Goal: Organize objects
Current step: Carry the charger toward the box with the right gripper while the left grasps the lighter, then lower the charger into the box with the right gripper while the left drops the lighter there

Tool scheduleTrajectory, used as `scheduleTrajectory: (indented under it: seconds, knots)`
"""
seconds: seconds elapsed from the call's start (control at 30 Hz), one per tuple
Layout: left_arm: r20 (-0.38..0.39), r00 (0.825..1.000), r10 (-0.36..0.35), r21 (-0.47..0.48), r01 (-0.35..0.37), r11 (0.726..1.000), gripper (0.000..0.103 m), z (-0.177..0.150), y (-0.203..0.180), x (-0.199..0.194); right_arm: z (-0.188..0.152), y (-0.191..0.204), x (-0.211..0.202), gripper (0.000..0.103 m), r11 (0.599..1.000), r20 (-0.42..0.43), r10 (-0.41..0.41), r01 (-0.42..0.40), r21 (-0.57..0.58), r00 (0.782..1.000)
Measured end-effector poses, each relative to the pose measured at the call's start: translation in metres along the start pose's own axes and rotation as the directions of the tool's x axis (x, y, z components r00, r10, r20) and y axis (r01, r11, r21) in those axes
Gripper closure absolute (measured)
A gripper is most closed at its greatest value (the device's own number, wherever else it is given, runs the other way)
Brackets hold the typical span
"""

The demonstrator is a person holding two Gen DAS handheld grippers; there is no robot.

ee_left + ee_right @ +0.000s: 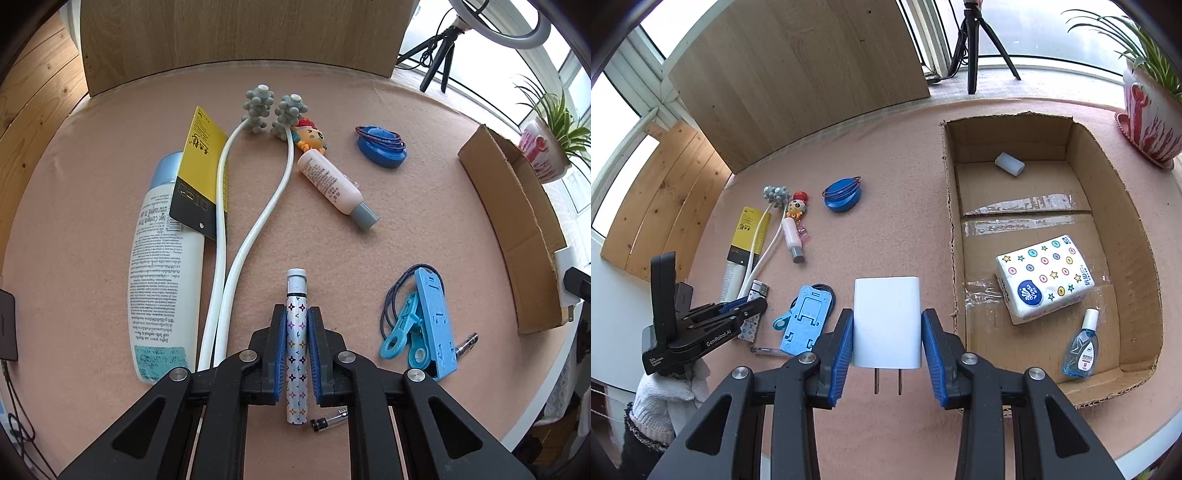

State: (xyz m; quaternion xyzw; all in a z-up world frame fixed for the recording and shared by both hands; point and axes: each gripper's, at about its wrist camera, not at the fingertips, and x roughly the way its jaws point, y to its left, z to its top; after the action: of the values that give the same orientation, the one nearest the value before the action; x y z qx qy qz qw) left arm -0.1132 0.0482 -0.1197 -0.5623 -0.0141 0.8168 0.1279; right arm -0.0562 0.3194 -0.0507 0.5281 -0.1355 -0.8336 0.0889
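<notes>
Grippers both loaded, and you have something in each hand. Your left gripper has its blue pads clamped on a silver patterned lighter, which lies flat along the fingers on the pink table cover, its capped end pointing away from you. Just left of it runs the white two-armed massager with its grey knobbly heads, and beyond that the big white lotion bottle with a yellow-and-black card lying over its top. On the right sits the blue folding phone stand, touching a dark hair tie.

Your right gripper is pinched on a white wall charger, prongs pointing back toward you, held above the cover just left of the cardboard box. Inside that box you can see a tissue pack, a small blue liquid bottle and a little pale capsule-shaped item at the far end.
</notes>
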Motion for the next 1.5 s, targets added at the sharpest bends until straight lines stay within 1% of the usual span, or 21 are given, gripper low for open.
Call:
scheduleTrajectory:
  seconds: [0.17, 0.37, 0.5, 0.6, 0.77, 0.9, 1.07, 1.17, 1.33, 1.4, 1.43, 1.5]
  knots:
    - [0.043, 0.998, -0.043, -0.007, 0.043, 0.999, 0.092, 0.012, -0.012, -0.016, 0.001, -0.01, -0.012, 0.07, 1.0, 0.026, -0.001, 0.0, 0.02, 1.0]
    - [0.109, 0.985, -0.133, 0.051, 0.128, 0.99, 0.092, 0.042, -0.055, -0.041, 0.007, -0.033, -0.032, 0.07, 0.998, 0.073, -0.038, 0.035, 0.044, 0.997]
    - [0.135, 0.971, -0.196, 0.107, 0.182, 0.977, 0.092, 0.067, -0.096, -0.046, 0.011, -0.055, -0.041, 0.07, 0.995, 0.089, -0.069, 0.063, 0.072, 0.994]
    - [0.14, 0.963, -0.232, 0.154, 0.21, 0.965, 0.092, 0.084, -0.136, -0.044, 0.014, -0.073, -0.046, 0.07, 0.992, 0.096, -0.091, 0.082, 0.096, 0.991]
    - [0.124, 0.951, -0.284, 0.216, 0.254, 0.943, 0.092, 0.103, -0.194, -0.03, 0.016, -0.099, -0.049, 0.07, 0.986, 0.093, -0.127, 0.115, 0.12, 0.988]
    - [0.1, 0.95, -0.297, 0.239, 0.267, 0.934, 0.092, 0.115, -0.229, -0.008, 0.017, -0.114, -0.044, 0.07, 0.982, 0.076, -0.145, 0.134, 0.132, 0.987]
    - [0.065, 0.953, -0.296, 0.243, 0.273, 0.931, 0.092, 0.122, -0.256, 0.019, 0.018, -0.126, -0.038, 0.07, 0.98, 0.062, -0.156, 0.146, 0.135, 0.986]
    - [0.047, 0.955, -0.291, 0.243, 0.272, 0.931, 0.092, 0.123, -0.264, 0.03, 0.017, -0.132, -0.035, 0.07, 0.98, 0.053, -0.154, 0.146, 0.137, 0.987]
    - [0.031, 0.957, -0.287, 0.25, 0.271, 0.929, 0.092, 0.121, -0.271, 0.037, 0.016, -0.139, -0.031, 0.07, 0.979, 0.04, -0.154, 0.147, 0.144, 0.987]
    - [0.02, 0.955, -0.295, 0.249, 0.281, 0.927, 0.091, 0.12, -0.272, 0.038, 0.016, -0.14, -0.029, 0.07, 0.978, 0.035, -0.153, 0.147, 0.146, 0.988]
    - [0.014, 0.953, -0.303, 0.248, 0.29, 0.924, 0.09, 0.121, -0.272, 0.038, 0.015, -0.14, -0.028, 0.07, 0.978, 0.033, -0.155, 0.148, 0.146, 0.987]
    - [0.016, 0.952, -0.306, 0.248, 0.293, 0.923, 0.069, 0.12, -0.27, 0.032, 0.015, -0.139, -0.027, 0.07, 0.979, 0.028, -0.151, 0.146, 0.143, 0.988]
